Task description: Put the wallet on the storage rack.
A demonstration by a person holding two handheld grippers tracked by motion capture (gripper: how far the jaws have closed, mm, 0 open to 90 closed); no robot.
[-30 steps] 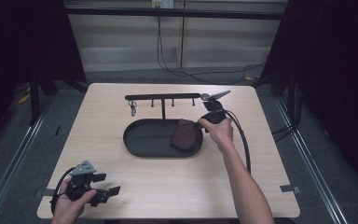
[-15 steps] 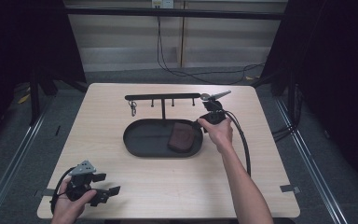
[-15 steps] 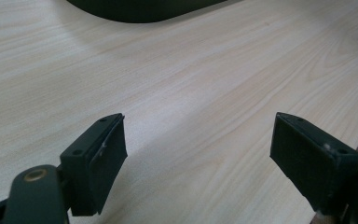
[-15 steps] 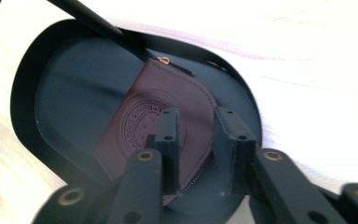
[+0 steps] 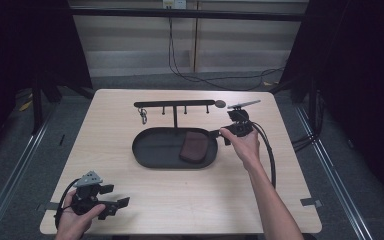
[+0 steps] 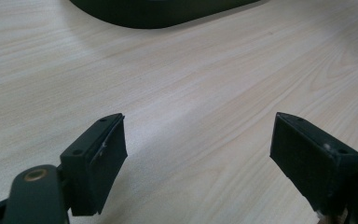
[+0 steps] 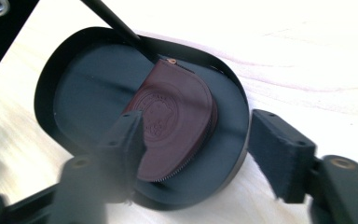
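A brown leather pouch (image 5: 194, 146) (image 7: 172, 121) lies flat in the right end of a black oval tray (image 5: 150, 150) (image 7: 51, 70). My right gripper (image 5: 219, 134) (image 7: 198, 135) hovers at the tray's right rim, pointing at the pouch. Its jaws have just been opening and now stand wide; the pads touch nothing and the pouch lies free beyond them. At the table's front left corner my left gripper (image 5: 116, 203) (image 6: 198, 144) rests open over bare wood.
Behind the tray stands a black rack (image 5: 175, 105) with short pegs, and a key ring (image 5: 143, 117) hangs from its left end. The rack's post (image 7: 116, 23) rises from the tray's far rim. Pale wooden table (image 5: 290, 200) all around; dark floor beyond its edges.
The right gripper has opened, let go of the pouch and drawn back to the right of the tray. The pouch stays in the tray. The left gripper has not moved.
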